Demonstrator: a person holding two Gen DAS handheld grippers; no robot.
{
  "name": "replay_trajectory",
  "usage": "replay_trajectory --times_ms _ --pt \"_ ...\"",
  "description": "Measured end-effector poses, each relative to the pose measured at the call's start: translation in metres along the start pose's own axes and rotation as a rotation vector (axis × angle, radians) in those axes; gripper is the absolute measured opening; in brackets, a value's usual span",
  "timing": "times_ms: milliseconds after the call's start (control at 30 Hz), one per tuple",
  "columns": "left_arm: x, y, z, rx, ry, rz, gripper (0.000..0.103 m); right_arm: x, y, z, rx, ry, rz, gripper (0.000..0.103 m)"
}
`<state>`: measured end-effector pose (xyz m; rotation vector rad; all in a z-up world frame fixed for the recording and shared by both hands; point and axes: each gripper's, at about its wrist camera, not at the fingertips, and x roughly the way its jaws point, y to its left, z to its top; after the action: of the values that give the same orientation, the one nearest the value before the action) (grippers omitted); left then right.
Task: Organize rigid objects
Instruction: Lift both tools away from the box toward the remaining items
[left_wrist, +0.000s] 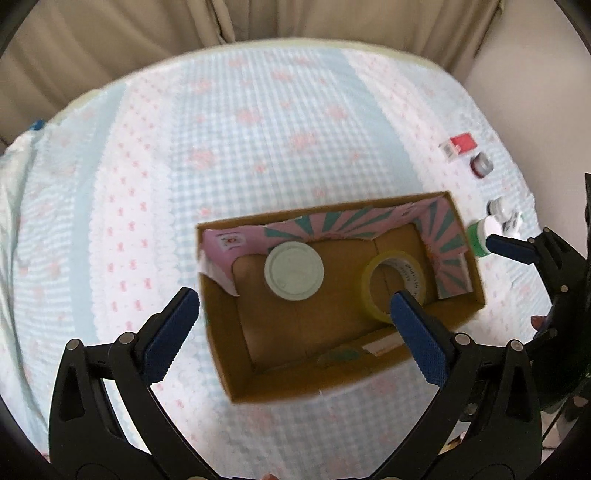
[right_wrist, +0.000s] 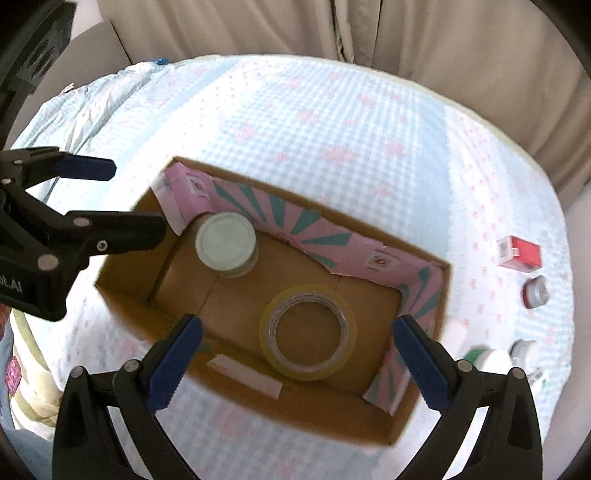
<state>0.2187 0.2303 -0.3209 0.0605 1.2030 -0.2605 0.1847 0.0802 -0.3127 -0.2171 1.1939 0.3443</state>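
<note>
Two open claws over a bed (left_wrist: 258, 122) with a pale blue gingham sheet and beige curtains (right_wrist: 295, 26) behind.

Left claw (left_wrist: 295, 306), fingers spread wide, empty, hovering above an open cardboard box (left_wrist: 229, 369) lined with pink-and-teal paper. Ahead, between the fingertips: a jar with a pale round lid (left_wrist: 294, 274) standing on the box floor. By the right fingertip: a roll of clear yellowish packing tape (left_wrist: 395, 288) lying flat, partly hidden behind that finger. Farther right, outside the box on the sheet: a red-and-white carton (left_wrist: 459, 146), a small silver-capped jar (left_wrist: 481, 165), a clear bottle (left_wrist: 498, 210), and a green bottle with a white cap (left_wrist: 480, 236).

Right claw (right_wrist: 295, 339), fingers likewise wide apart, empty, poised over the same box (right_wrist: 332, 417). Far left: the other claw (right_wrist: 110, 195), also open. Ahead and left: the lidded jar (right_wrist: 226, 242). Directly between the fingertips: the tape roll (right_wrist: 308, 332). Right, beyond the box wall: the red carton (right_wrist: 519, 253), the silver-capped jar (right_wrist: 535, 291), blurred white bottles (right_wrist: 495, 360).
</note>
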Motion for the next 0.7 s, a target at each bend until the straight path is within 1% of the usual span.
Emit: replay_trajectory --times_ms 67,133,200,233,267,300,333,400,433,500,600,700 --pt "-0.024 0.001 -0.006 -0.007 -0.030 0.008 0.103 -0.019 -0.008 0.000 0.015 -0.028 -0.001 0.103" --pt "-0.044 -0.003 -0.008 -0.015 -0.055 0.013 0.103 -0.041 -0.003 0.002 0.033 -0.045 -0.001 0.103" --pt "-0.072 -0.005 -0.012 -0.025 -0.087 0.015 0.103 -0.067 -0.001 0.001 0.058 -0.062 -0.005 0.103" --pt "-0.089 -0.007 -0.015 -0.030 -0.105 0.024 0.103 -0.076 -0.003 -0.001 0.071 -0.070 -0.004 0.103" --pt "-0.103 -0.009 -0.018 -0.033 -0.115 0.038 0.103 -0.095 -0.004 -0.003 0.096 -0.087 -0.008 0.103" --pt "-0.118 -0.010 -0.020 -0.040 -0.132 0.048 0.103 -0.105 -0.007 -0.003 0.112 -0.099 -0.016 0.103" --pt "-0.135 -0.010 -0.024 -0.052 -0.159 0.050 0.103 -0.116 -0.007 -0.005 0.131 -0.115 -0.029 0.103" --pt "-0.171 -0.012 -0.034 -0.088 -0.221 0.044 0.103 -0.150 -0.012 -0.009 0.184 -0.164 -0.086 0.103" --pt "-0.184 -0.013 -0.037 -0.100 -0.243 0.049 0.103 -0.170 -0.013 -0.011 0.214 -0.189 -0.108 0.103" --pt "-0.207 -0.020 -0.043 -0.107 -0.288 0.069 0.103 -0.192 -0.017 -0.019 0.265 -0.212 -0.136 0.103" --pt "-0.230 -0.031 -0.047 -0.087 -0.343 0.089 0.103 -0.221 -0.022 -0.029 0.341 -0.245 -0.173 0.103" --pt "-0.244 -0.046 -0.048 -0.066 -0.377 0.075 0.103 -0.242 -0.030 -0.039 0.394 -0.267 -0.215 0.103"
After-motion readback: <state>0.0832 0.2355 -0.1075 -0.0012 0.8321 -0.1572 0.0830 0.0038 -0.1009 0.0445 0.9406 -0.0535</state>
